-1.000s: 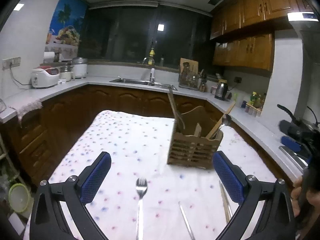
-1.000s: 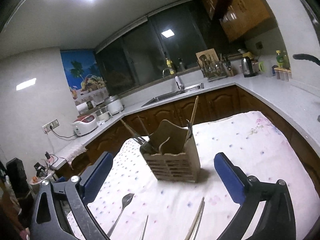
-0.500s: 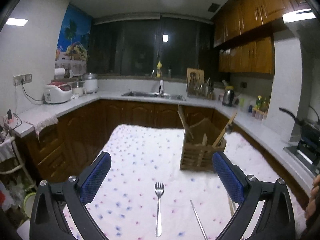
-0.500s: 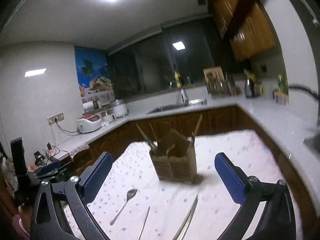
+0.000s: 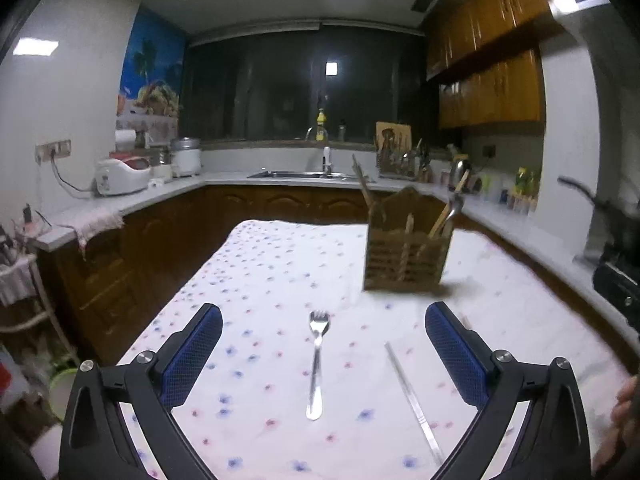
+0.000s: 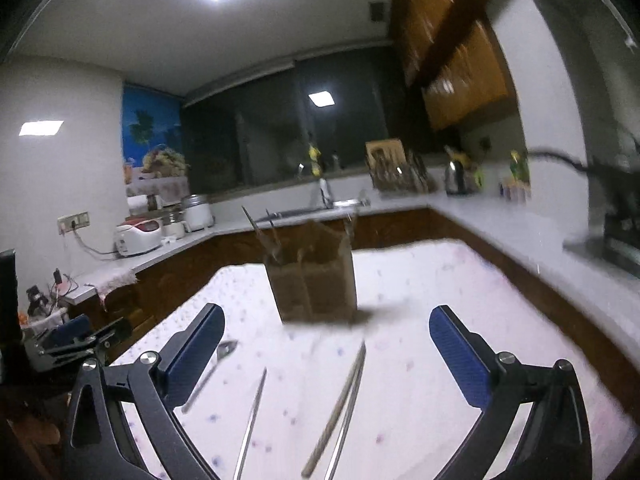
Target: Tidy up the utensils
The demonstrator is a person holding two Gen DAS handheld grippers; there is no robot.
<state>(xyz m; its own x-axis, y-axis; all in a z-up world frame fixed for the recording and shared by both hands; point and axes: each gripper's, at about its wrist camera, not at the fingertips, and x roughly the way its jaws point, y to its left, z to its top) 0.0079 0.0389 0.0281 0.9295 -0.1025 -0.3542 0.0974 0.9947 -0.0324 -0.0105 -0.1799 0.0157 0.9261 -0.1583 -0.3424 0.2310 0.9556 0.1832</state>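
Observation:
A steel fork (image 5: 317,360) lies on the flowered tablecloth (image 5: 272,280), straight ahead between my left gripper's (image 5: 323,354) wide-apart blue pads; that gripper is open and holds nothing. A single metal chopstick (image 5: 412,392) lies to the fork's right. The wooden utensil holder (image 5: 406,248) stands further back with several utensils in it. In the right wrist view the holder (image 6: 314,280) is blurred. A pair of chopsticks (image 6: 340,408) and one metal chopstick (image 6: 251,420) lie ahead of my open right gripper (image 6: 326,354). The fork (image 6: 210,368) shows partly behind its left pad.
Wooden cabinets and a white counter wrap round the table, with a rice cooker (image 5: 122,176), a sink (image 5: 308,175) and a dish rack (image 5: 402,160). My left gripper (image 6: 76,340) appears at the left edge of the right wrist view. A hand (image 5: 622,408) shows at the lower right.
Both grippers have pulled back from the table and lifted, so the holder looks smaller and more of the fork and chopsticks shows. Nothing was grasped.

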